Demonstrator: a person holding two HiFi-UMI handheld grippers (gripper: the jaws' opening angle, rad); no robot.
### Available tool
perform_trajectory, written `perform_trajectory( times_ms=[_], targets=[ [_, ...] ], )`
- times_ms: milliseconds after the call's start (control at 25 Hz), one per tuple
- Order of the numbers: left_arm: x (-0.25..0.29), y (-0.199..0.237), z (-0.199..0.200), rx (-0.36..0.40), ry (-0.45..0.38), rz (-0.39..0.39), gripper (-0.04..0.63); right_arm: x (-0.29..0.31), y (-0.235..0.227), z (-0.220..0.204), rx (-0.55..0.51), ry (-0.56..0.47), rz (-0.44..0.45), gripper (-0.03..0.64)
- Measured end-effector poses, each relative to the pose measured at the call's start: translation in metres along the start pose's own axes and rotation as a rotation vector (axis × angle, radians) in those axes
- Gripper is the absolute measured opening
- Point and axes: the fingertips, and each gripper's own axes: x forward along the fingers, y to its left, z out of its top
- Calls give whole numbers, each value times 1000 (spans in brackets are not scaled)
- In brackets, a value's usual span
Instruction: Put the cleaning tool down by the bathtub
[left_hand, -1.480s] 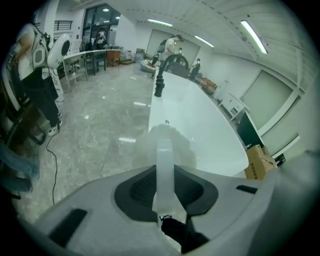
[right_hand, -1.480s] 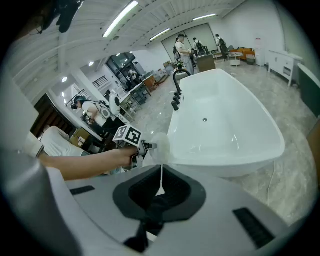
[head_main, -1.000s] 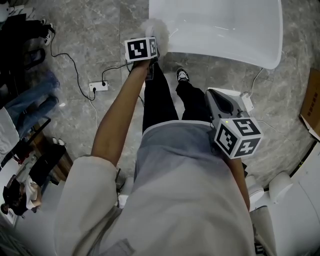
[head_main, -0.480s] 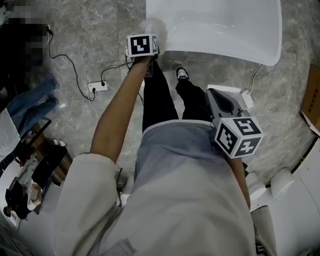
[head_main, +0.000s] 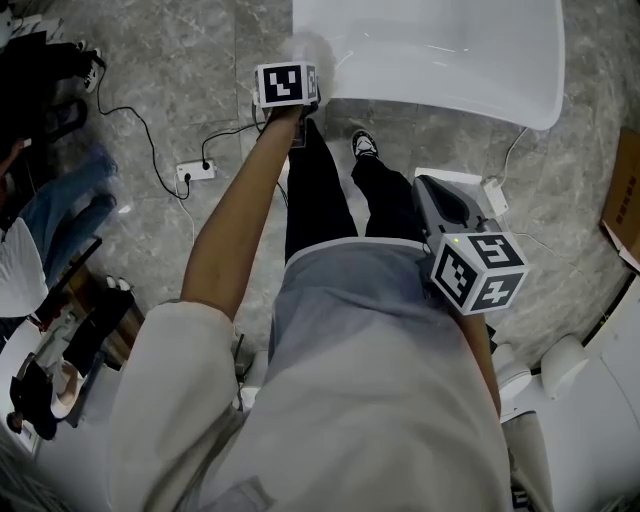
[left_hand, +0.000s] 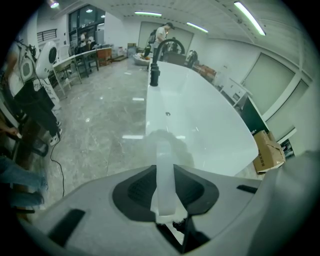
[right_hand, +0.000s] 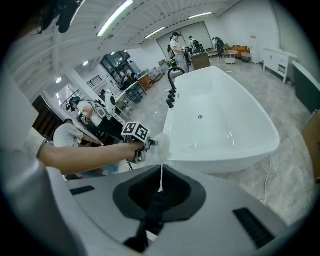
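Tub (head_main: 430, 60) sits ahead on the floor (head_main: 190, 70). Left gripper (left_hand: 166, 212) is stretched to its near corner, clenched on the tool (left_hand: 164, 167) handle; the fluffy head is up beside the rim, probably lining up the drop spot. Right gripper (right_hand: 156, 197) is closed on nothing, parked at the waist, unneeded.

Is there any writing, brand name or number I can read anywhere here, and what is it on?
None can be read.
The left cube and the right cube carry only black-and-white square patterns, not letters.
The cardboard box shows no legible print.
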Motion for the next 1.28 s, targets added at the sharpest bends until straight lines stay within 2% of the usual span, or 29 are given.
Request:
perform_trajectory(
  times_ms=[280,680,1280],
  targets=[
    [-1,-2,2,30,-29,3,123,1,-1,1,0,-3,1,12],
    [-14,-2,6,-12,-69,-30,124,1,3,3,-23,-9,12,14],
    [-56,-10,8,-11,-153,-30,124,-6,18,13,-64,-32,29,12]
  ],
)
